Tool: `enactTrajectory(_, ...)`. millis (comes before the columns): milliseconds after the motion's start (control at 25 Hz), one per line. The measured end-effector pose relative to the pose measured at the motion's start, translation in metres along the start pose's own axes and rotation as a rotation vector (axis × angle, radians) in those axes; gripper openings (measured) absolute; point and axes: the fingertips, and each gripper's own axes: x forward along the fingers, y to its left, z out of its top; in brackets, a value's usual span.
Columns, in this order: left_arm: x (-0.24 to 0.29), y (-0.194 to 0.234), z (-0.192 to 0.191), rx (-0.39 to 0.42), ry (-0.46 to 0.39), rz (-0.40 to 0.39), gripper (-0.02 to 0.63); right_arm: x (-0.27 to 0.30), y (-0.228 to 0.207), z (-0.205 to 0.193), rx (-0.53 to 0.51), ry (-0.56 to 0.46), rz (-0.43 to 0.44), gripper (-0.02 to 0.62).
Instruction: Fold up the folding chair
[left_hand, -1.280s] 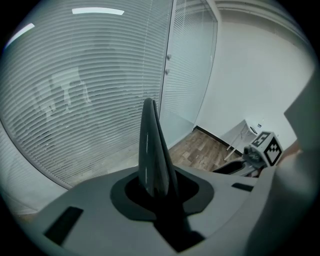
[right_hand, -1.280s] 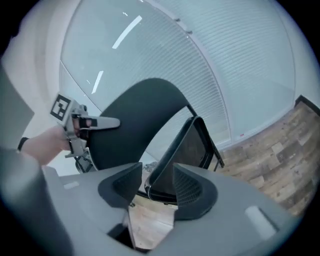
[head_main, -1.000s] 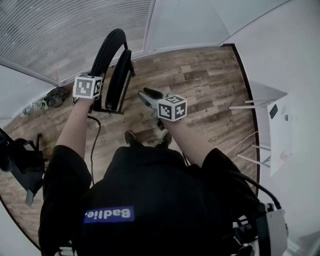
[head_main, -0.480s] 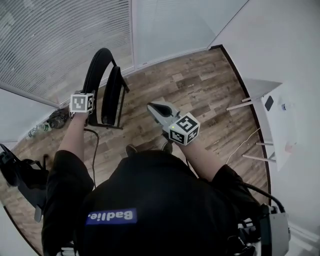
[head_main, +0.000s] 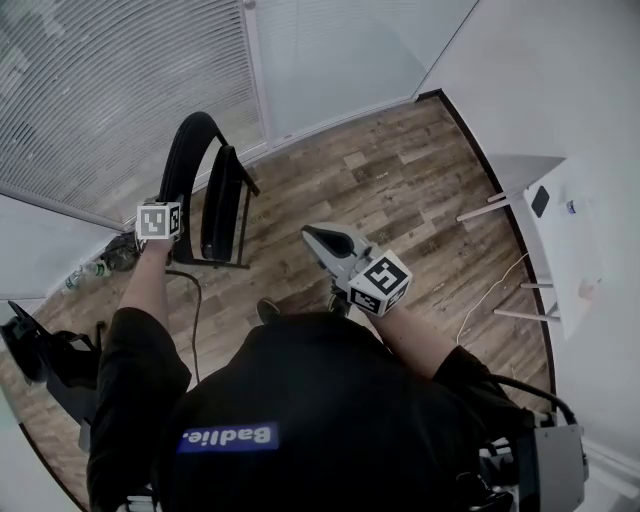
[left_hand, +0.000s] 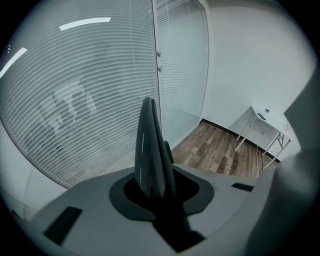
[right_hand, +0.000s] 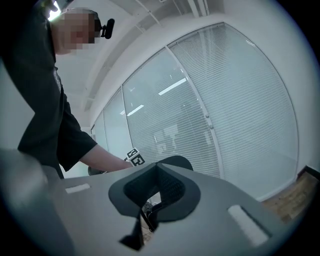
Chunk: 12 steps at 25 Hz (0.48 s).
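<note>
Chair (head_main: 222, 190), standing folded at eleven o'clock, could topple unheld: left gripper (left_hand: 149, 112) and right gripper (head_main: 324, 238) both have fingers pressed together on nothing.

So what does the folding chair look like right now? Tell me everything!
The folding chair is all black: a rounded backrest arching on top and a flat seat swung up close beside it, so it looks folded thin. It stands upright on the wooden floor by the blinds. The left gripper sits beside its backrest; whether they touch can't be told.
</note>
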Motion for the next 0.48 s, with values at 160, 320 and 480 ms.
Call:
enactTrajectory(160,0.0026,-0.0018,-0.0006,-0.003,0.001,-0.006,0.078,-0.0035,0.003,-0.0017,-0.011,0.001,0.003,0.002)
enactTrajectory(320,0.0065,-0.0026,0.0009,0.001,0.004,-0.003,0.078,-0.0038,0.0003,-0.0038,-0.025,0.011,-0.004,0.002)
enactTrajectory(480,0.0041,-0.0074,0.0019,0.002,0.003,-0.004,0.078,-0.009,0.0015,-0.0025,-0.025,0.011,-0.007,0.002)
